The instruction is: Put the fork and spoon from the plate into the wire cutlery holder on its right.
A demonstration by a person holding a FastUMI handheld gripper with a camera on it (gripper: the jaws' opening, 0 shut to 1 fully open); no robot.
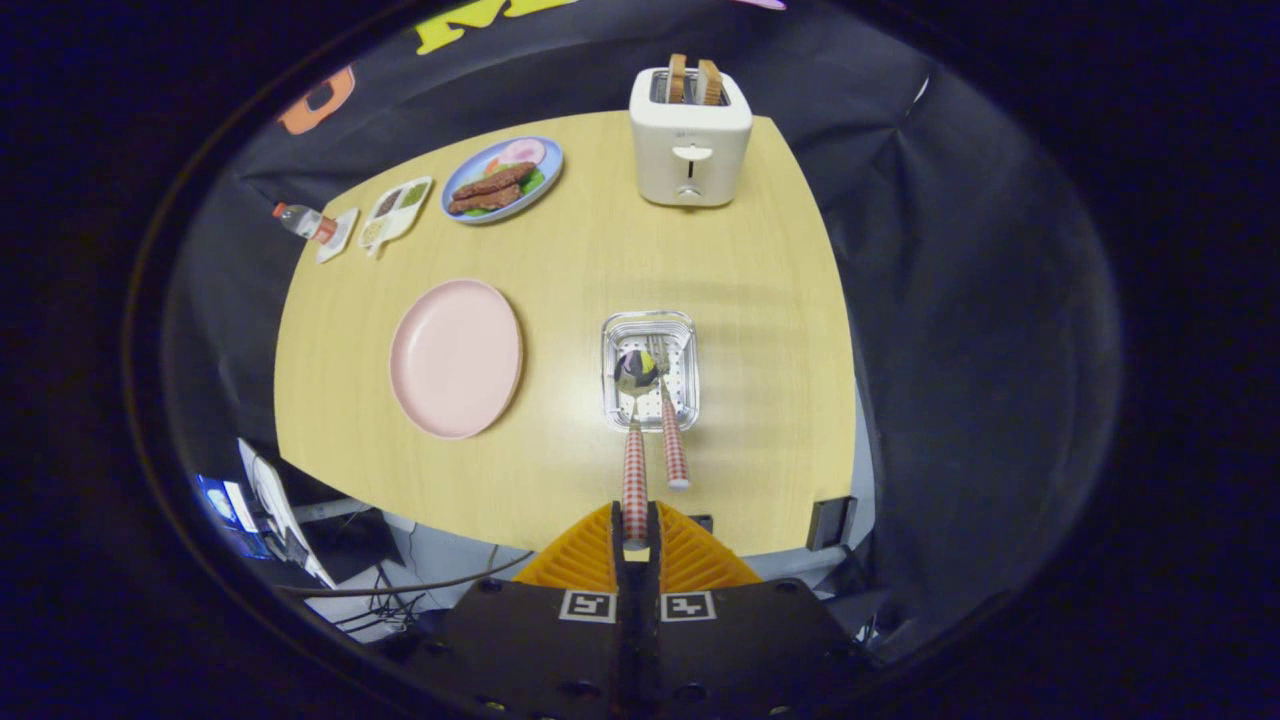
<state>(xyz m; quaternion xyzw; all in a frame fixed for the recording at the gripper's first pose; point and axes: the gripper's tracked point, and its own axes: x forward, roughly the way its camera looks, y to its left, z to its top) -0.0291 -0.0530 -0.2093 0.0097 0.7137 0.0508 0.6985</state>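
Observation:
My gripper (635, 535) is shut on the red-checked handle of the spoon (634, 420), held high above the table. The spoon's bowl hangs inside the wire cutlery holder (685, 325), a square mesh basket straight ahead of the fingers. The fork (670, 430), with the same checked handle, stands in the holder just right of the spoon, its tines down and handle leaning toward me. The pink plate (456, 357) lies bare to the left of the holder.
A white toaster (690, 140) with two bread slices stands beyond the holder. A blue plate of food (503, 180), a small divided dish (395, 210) and a bottle (305, 222) sit at the far left of the wooden table (760, 300). Cables and equipment lie below the table's near edge.

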